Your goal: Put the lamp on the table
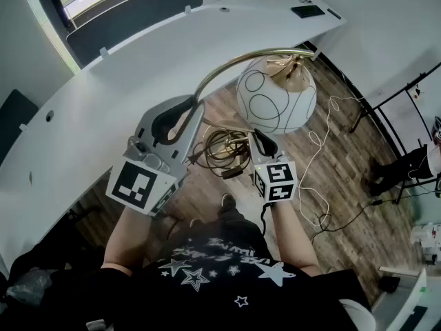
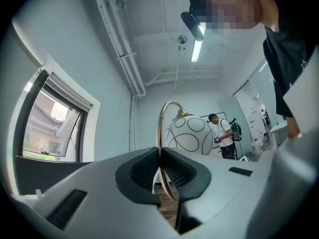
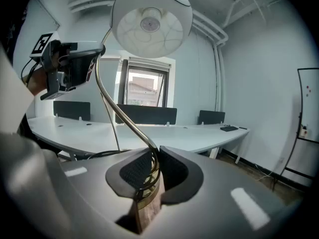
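Off the curved front edge of the long white table (image 1: 103, 109), out over the floor and not yet on that smooth top, I have the lamp (image 1: 272, 98) held up between both tools. At the left, the left gripper (image 1: 187, 112) has its ribbed black pads (image 2: 144, 168) closed tight on the stem (image 1: 227, 66). The stem is a thin polished brass tube that rises out of the jaws and bends over in a hook. Below, between the two grippers, a tangle of dark cable (image 1: 222, 147) lies coiled on the brown wood-plank floor (image 1: 344, 164). The right gripper (image 1: 265, 142) is clamped as well, its textured pads pinching the lower end of the same tube just above a ridged brass collar (image 3: 146, 198). Just beyond it hangs the shade (image 1: 282, 109), a round white globe drawn over with thin black loops. A flared brass fitting (image 1: 289, 71) caps the globe where the hook meets it. Further right a thin white cord (image 1: 324, 133) snakes loosely across the planks.
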### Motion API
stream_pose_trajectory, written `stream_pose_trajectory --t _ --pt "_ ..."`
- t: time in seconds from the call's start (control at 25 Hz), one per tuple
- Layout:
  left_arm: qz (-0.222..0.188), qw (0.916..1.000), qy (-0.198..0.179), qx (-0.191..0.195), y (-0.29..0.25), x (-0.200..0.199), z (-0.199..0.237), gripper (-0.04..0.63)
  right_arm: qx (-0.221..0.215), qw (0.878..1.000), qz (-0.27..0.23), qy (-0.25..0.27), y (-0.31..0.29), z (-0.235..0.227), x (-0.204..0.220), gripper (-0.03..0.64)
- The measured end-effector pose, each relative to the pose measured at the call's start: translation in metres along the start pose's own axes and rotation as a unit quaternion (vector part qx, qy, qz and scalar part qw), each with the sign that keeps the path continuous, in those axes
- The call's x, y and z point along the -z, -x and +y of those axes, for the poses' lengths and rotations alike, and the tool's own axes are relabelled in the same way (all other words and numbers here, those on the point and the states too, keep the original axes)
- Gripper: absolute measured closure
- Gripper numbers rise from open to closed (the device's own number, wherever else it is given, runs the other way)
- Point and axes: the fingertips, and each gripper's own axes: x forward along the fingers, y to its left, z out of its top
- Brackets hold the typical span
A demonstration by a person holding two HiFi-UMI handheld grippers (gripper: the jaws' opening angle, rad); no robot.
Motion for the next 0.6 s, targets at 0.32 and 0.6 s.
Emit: stream_pose_trajectory --t 0.32,0.6 --pt "-0.003 0.9999 0.016 0.002 0.022 0.001 -0.011 0.561 0.006 1.0 0.007 0.015 0.016 0.014 0.008 0.569" --pt "-0.006 0.9997 0.018 0.015 0.025 -0.008 -0.018 0.563 0.01 1.0 0.001 0.0 0.028 0.016 0.004 0.569"
